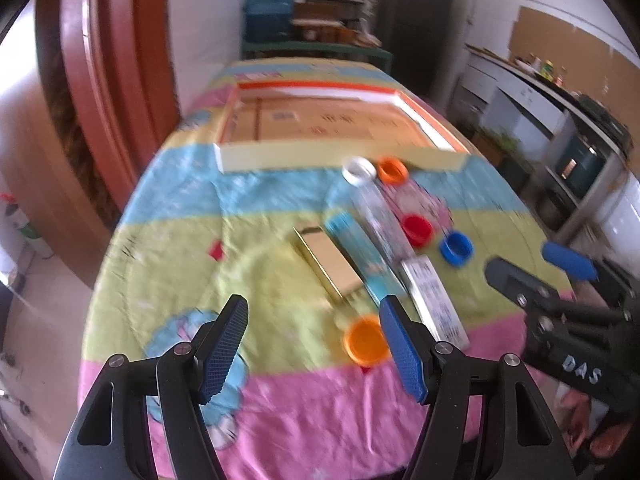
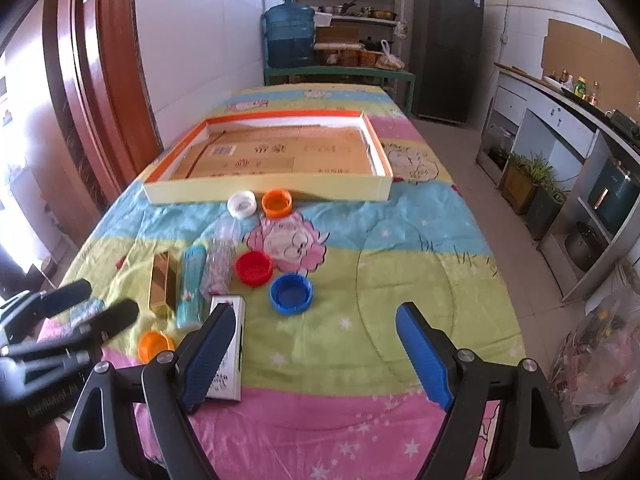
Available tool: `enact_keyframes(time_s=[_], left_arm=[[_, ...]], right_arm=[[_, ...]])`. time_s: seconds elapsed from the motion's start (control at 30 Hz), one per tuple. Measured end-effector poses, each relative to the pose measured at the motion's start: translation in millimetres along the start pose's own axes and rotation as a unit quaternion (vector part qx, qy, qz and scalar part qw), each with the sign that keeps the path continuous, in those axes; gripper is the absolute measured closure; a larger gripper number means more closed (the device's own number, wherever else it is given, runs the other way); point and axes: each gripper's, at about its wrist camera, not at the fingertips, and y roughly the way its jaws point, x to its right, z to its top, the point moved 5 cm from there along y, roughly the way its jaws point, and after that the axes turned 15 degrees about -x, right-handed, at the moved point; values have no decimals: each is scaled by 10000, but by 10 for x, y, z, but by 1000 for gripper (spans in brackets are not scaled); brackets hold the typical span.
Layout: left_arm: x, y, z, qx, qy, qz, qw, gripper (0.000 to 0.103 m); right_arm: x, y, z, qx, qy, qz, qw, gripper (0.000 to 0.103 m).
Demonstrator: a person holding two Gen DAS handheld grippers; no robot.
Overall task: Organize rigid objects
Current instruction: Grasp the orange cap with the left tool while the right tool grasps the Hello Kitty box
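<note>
Striped cartoon-print cloth (image 2: pixel 400 264), soft and wrinkled, over the table. At far end, shallow rectangular cardboard tray (image 2: pixel 264 192), orange rim, pale outer wall, brown printed floor. Just before its near wall: white cap (image 2: pixel 242 203) and orange cap (image 2: pixel 277 202), round ribbed plastic, side by side. Nearer, laid roughly parallel: gold box (image 2: pixel 162 282), teal tube (image 2: pixel 191 286), clear bottle (image 2: pixel 220 262) on its side; red cap (image 2: pixel 253 267) just beside the bottle, blue cap (image 2: pixel 291 293) near it, both open side up. White printed box (image 2: pixel 232 360) and second orange cap (image 2: pixel 154 346) closest to near edge. Left gripper (image 1: pixel 314 346) spread wide, holding nothing, hovering above the cloth, blue textured pads (image 1: pixel 224 354); left-wrist view motion-blurred. Right gripper (image 2: pixel 316 354) likewise wide apart and empty, its left finger overlapping the white printed box in view; contact not determinable. Water jug (image 2: pixel 289 36), shelves, dark refrigerator (image 2: pixel 448 52) behind the table.
</note>
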Motion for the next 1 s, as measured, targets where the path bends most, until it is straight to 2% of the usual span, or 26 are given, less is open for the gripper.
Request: enact_keyframes(time_s=[0.17, 0.4, 0.5, 0.57, 0.6, 0.77, 1.0], left_arm=[[115, 101, -97, -175, 211, -167, 9995, 33], [139, 273, -68, -374, 174, -308, 9987, 34], [150, 298, -66, -269, 283, -143, 9991, 44], [134, 306, -49, -177, 268, -33, 9995, 67], [106, 298, -47, -166, 250, -39, 9995, 72], [-36, 269, -33, -137, 3, -442, 9989, 73], [-41, 161, -34, -17, 21, -460, 9989, 73]], right_arm=[[2, 59, -53, -123, 1, 43, 9999, 21], [1, 69, -66, -168, 0, 75, 9998, 21], [-22, 83, -71, -199, -34, 119, 9997, 23], [-46, 101, -69, -223, -39, 173, 9996, 28], [-61, 110, -70, -249, -53, 233, 9994, 34], [-202, 192, -98, -459, -217, 529, 9973, 51], [-447, 286, -70, -634, -445, 880, 9931, 55]])
